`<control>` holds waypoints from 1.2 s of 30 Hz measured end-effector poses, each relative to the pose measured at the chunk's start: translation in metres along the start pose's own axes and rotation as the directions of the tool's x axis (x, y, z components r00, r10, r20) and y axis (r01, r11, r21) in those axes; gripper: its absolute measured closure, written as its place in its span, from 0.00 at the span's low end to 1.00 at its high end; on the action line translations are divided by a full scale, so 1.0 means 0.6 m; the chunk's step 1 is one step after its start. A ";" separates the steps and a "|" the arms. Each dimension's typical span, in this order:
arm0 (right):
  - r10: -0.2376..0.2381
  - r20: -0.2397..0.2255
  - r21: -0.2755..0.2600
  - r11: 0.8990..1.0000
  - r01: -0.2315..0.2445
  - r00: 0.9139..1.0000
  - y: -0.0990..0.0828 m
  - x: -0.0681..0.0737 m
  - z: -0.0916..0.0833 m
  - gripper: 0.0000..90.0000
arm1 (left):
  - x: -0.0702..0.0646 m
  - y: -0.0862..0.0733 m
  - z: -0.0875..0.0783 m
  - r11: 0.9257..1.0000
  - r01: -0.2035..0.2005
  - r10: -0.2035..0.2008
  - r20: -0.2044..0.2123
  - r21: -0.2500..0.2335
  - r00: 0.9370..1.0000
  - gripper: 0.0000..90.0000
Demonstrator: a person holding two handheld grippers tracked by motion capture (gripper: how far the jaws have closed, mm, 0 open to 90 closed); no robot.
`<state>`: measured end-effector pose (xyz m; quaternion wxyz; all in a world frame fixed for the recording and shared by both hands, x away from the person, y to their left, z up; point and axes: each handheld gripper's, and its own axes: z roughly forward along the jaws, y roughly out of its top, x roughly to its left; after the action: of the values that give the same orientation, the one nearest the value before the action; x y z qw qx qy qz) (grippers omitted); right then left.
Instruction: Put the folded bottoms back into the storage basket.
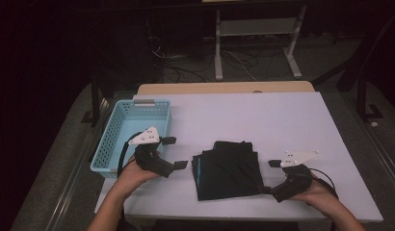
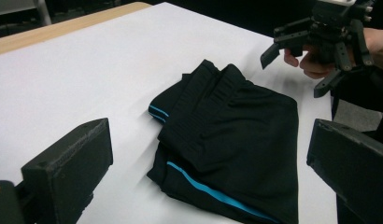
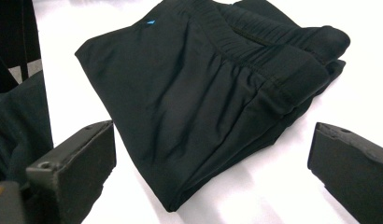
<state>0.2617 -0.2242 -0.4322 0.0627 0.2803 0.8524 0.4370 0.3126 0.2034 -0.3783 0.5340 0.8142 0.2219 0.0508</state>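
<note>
Lt-blue perforated basket (image 1: 112, 139) sits at table's (image 1: 282, 120) left edge, nr far corner. Metal stand (image 1: 256, 41) & loose cables (image 1: 186, 67) on floor behind.

Overhead plus two close jaw-level views

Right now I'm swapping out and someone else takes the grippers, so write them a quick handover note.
Left gripper: open, holding nothing, between the blue basket and the folded black shorts.
Right gripper: open, holding nothing, at the shorts' right edge.
Shorts: folded flat, mid-table, waistband toward the far side.
Done: folding looks finished.
Left: probably lift the shorts into the basket, which looks empty.
</note>
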 end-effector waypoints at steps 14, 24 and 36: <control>-0.009 -0.006 -0.002 1.000 0.009 1.000 0.000 0.000 0.004 0.02 | -0.013 0.016 0.014 1.000 0.010 -0.009 0.030 -0.017 1.000 0.00; -0.004 -0.012 -0.004 1.000 0.004 1.000 0.001 -0.001 0.004 0.02 | -0.023 0.024 0.035 1.000 0.019 -0.019 0.041 -0.016 0.999 0.00; -0.003 -0.012 -0.007 1.000 0.003 1.000 0.001 -0.001 0.003 0.02 | -0.033 0.033 0.068 1.000 0.005 -0.005 0.054 0.002 0.999 0.00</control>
<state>0.2629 -0.2231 -0.4328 0.0593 0.2760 0.8517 0.4416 0.3141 0.1538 -0.3749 0.5391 0.8153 0.2096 0.0274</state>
